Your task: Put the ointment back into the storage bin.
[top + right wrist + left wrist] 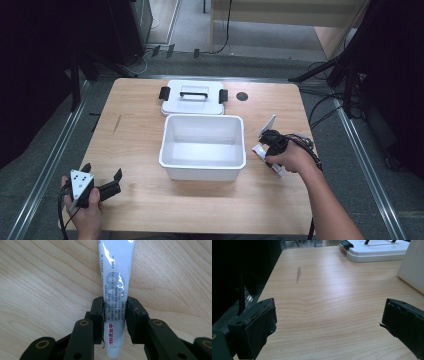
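At the near left corner of the table [140, 210] we saw the left gripper [102, 176] held low in a hand [89, 212], its jaws spread wide with bare wood between them. In the left gripper view its jaws stood apart at the frame's two sides, both cut off by the bottom edge. Mid-table sat an open white bin [202, 146], and just behind it lay its lid [193, 97]. Near the bin's right side we found the right gripper [265, 148], pinching a white tube [117, 287] that lay on the wood. The right gripper view showed both pads [98, 320] pressed against the tube near its cap. From above, the hand [295, 159] hid most of the tube.
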